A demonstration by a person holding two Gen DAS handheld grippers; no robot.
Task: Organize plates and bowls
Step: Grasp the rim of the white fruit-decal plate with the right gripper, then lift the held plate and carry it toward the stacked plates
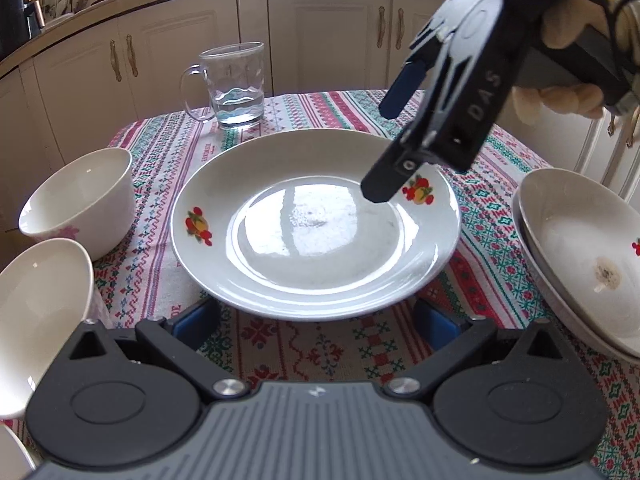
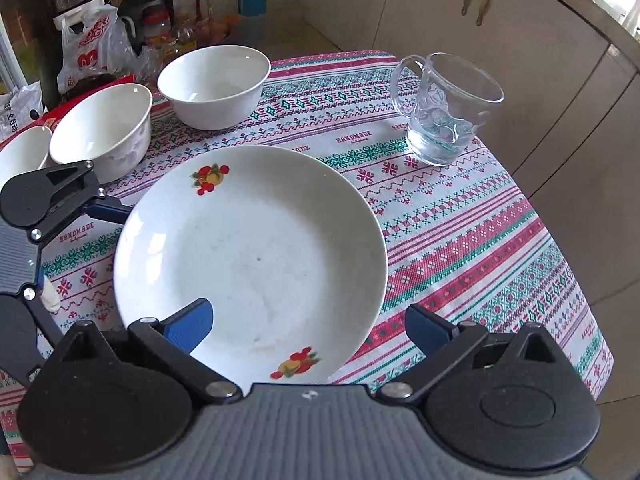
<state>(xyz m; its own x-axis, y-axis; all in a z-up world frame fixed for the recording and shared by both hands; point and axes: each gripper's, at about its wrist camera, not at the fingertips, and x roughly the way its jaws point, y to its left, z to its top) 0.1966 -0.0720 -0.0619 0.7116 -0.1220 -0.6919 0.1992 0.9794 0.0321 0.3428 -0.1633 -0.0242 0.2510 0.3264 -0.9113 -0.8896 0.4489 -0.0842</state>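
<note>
Landmark: round white ceramic plate with red fruit motifs [image 1: 316, 224], flat on the patterned woven tablecloth [image 1: 168, 152].
My left tongs [image 1: 316, 320]: wide, empty, at plate's near rim.
My right tongs [image 2: 308, 324]: wide, empty, above plate.
White porcelain bowls [image 2: 214, 84]: beside plate.
Glass mug [image 1: 236, 84]: beyond plate.

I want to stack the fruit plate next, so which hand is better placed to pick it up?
Probably right. The right gripper hovers open over the fruit plate, one pad inside its near rim. The left gripper is open too, but sits low behind the plate's edge.
</note>
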